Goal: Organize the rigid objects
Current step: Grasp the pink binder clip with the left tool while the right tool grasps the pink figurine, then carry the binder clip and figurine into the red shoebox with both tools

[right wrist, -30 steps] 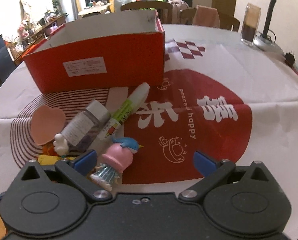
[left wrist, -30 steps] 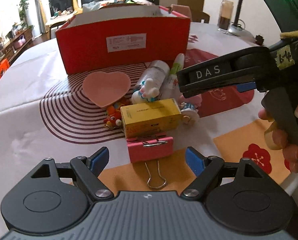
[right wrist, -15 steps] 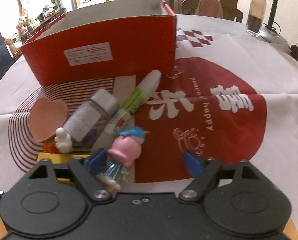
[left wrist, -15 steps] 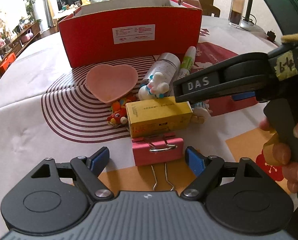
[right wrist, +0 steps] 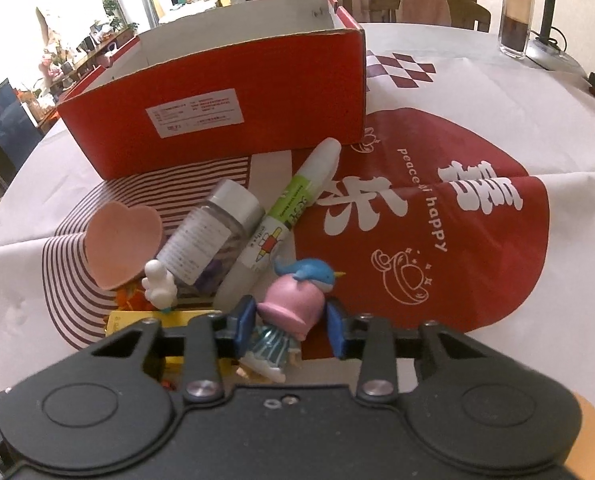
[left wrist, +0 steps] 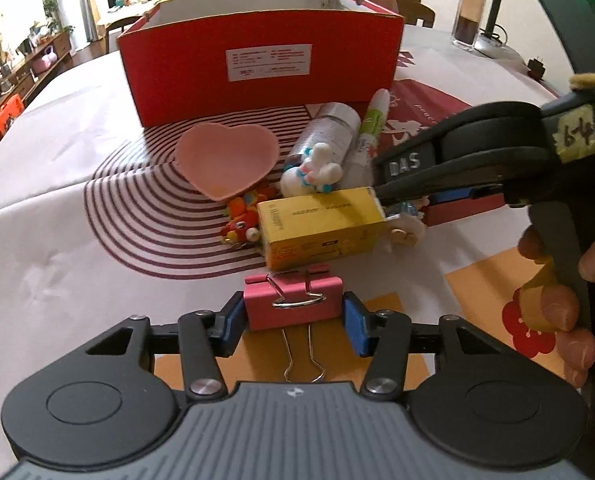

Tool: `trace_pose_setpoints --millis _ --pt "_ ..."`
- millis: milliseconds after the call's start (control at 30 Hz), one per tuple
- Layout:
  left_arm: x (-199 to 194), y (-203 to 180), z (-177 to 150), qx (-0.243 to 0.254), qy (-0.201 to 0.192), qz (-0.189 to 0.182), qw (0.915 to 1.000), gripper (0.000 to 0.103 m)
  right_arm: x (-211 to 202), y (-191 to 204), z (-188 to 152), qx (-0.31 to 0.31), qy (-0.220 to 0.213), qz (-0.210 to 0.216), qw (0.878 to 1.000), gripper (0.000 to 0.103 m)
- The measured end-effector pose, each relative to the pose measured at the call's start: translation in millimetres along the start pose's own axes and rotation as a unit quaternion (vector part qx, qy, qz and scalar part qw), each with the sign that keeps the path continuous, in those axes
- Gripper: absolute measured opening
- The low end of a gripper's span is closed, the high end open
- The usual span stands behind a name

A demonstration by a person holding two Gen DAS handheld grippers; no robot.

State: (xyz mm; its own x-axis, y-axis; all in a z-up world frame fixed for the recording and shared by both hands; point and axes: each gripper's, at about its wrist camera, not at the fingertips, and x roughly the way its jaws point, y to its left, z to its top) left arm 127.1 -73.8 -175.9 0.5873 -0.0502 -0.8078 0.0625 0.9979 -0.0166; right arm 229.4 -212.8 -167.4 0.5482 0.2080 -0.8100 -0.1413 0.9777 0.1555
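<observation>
An open red box (left wrist: 257, 68) stands at the back of the table; it also shows in the right wrist view (right wrist: 225, 112). In front of it lies a pile: a pink heart dish (left wrist: 227, 164), a clear bottle (left wrist: 329, 132), a glue pen (right wrist: 285, 216), a white bunny figure (left wrist: 311, 172), a yellow box (left wrist: 321, 228) and a small red toy (left wrist: 239, 226). My left gripper (left wrist: 293, 322) has its blue pads against both sides of a pink binder clip (left wrist: 293, 302). My right gripper (right wrist: 289, 326) straddles a pink-haired figurine (right wrist: 293, 308) with a blue whale on top; its left pad touches, the right stands slightly off.
A glass jar (left wrist: 467, 20) and a desk lamp base (left wrist: 497, 44) stand at the far right of the table. The right gripper's body (left wrist: 497, 160) and the hand holding it fill the right side of the left wrist view. Chairs stand behind the table.
Both grippers have moved forward and narrowed. The left one has closed onto the pink binder clip. The right one has come around the pink-haired figurine.
</observation>
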Motion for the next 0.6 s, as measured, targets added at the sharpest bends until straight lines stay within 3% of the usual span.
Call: trace_pose_setpoints --millis 300,600 --pt "-15.9 27.0 0.1 -0.032 -0.002 0.002 0.9995 0.050 -22.9 -3.0 -1.8 0.000 0.003 -0.002 1.000 0.037" --pt "-48.7 46.8 7.9 -0.049 -0.036 0.001 0.9982 0.050 -59.9 4.7 1.2 -0.026 -0.017 0.010 0.999 0.036"
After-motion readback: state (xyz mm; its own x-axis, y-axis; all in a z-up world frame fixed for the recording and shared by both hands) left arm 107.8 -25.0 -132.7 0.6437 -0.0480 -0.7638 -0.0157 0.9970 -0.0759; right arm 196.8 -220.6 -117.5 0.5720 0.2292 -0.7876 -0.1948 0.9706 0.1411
